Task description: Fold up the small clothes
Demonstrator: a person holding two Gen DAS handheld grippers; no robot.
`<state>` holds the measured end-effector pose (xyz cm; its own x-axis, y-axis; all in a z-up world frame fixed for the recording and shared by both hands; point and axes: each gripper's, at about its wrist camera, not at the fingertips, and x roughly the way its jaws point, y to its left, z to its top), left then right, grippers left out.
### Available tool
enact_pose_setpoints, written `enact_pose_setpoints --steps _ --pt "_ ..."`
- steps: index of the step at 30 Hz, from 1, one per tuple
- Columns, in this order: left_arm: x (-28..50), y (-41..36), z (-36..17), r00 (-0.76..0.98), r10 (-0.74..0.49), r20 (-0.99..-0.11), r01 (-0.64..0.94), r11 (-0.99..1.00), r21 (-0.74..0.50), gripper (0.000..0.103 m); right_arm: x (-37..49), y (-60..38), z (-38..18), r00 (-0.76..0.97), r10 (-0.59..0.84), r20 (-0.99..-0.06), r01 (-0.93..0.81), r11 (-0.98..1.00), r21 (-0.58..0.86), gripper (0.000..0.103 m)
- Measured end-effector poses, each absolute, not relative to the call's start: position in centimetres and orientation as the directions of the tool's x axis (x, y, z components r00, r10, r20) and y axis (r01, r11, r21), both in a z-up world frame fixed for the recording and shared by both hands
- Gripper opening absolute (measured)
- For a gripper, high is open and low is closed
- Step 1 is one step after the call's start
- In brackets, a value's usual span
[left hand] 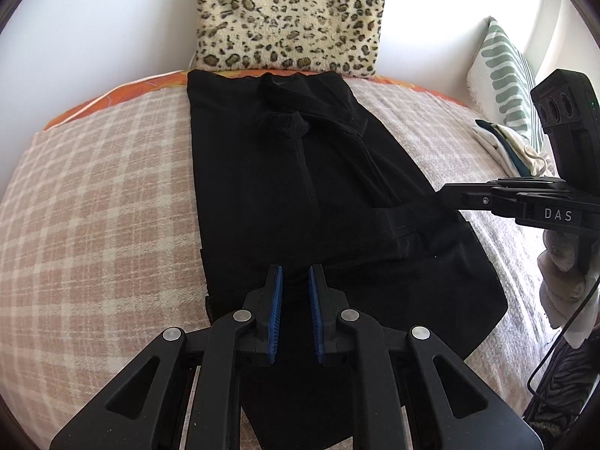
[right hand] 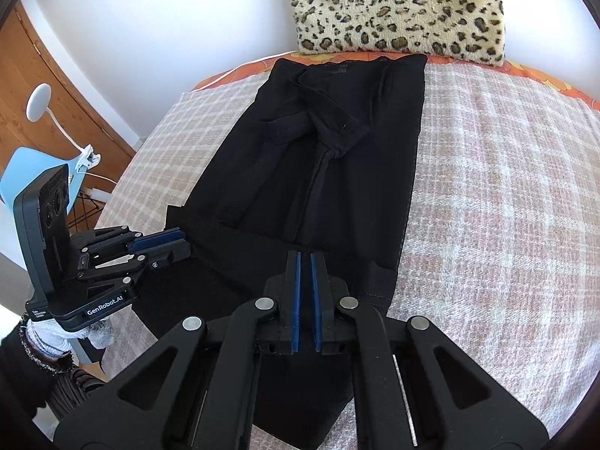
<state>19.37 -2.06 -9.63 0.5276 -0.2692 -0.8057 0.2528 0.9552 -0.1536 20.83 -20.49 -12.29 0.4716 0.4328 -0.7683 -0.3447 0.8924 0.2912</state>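
Note:
A black garment [left hand: 285, 172] lies lengthwise on a pink plaid blanket [left hand: 93, 195], its sides folded in toward the middle. It also shows in the right wrist view [right hand: 330, 157]. My left gripper [left hand: 295, 275] is at the garment's near hem, jaws narrowly apart with black cloth between the blue pads; seen from the right wrist view [right hand: 180, 242] it pinches the hem's left edge. My right gripper [right hand: 305, 258] is shut on the near hem further right; in the left wrist view [left hand: 446, 195] its fingers pinch the garment's right side.
A leopard-print cushion [left hand: 292, 18] stands against the white wall behind the garment. A green-striped cushion [left hand: 502, 78] and folded clothes [left hand: 513, 150] lie at the right. A blue chair [right hand: 33, 176], a white clip lamp [right hand: 41, 101] and a wooden door stand to the left.

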Motion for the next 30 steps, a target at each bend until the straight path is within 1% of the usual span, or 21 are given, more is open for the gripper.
enact_pose_setpoints --steps 3,13,20,22,26,28,30 --pt "19.5 -2.0 -10.1 0.533 -0.246 -0.810 0.237 0.962 -0.137 0.013 20.9 -20.4 -12.7 0.460 0.431 -0.776 -0.345 0.892 0.291 0.006" --pt "18.7 -2.1 -8.3 0.585 -0.184 -0.790 0.210 0.975 -0.072 0.013 20.4 -20.3 -14.6 0.428 0.390 -0.815 -0.336 0.906 0.257 0.006" --pt "18.2 -2.2 -7.6 0.602 -0.173 -0.779 0.202 0.978 -0.061 0.013 20.7 -20.1 -14.7 0.427 0.374 -0.823 -0.330 0.912 0.243 0.006" --pt "18.0 -2.2 -7.6 0.602 -0.168 -0.781 0.196 0.979 -0.059 0.015 20.7 -20.1 -14.6 0.427 0.371 -0.824 -0.325 0.914 0.243 0.006" --pt "17.7 -1.7 -7.4 0.607 -0.166 -0.777 0.183 0.981 -0.066 0.016 20.5 -20.1 -14.3 0.435 0.363 -0.824 -0.315 0.919 0.238 0.006" --pt "17.5 -1.4 -7.3 0.611 -0.164 -0.775 0.176 0.982 -0.070 0.018 20.4 -20.3 -14.0 0.444 0.359 -0.821 -0.308 0.922 0.236 0.006" --pt "17.3 -1.0 -7.2 0.613 -0.164 -0.773 0.167 0.983 -0.077 0.029 20.1 -20.6 -13.6 0.454 0.362 -0.815 -0.302 0.922 0.241 0.006"
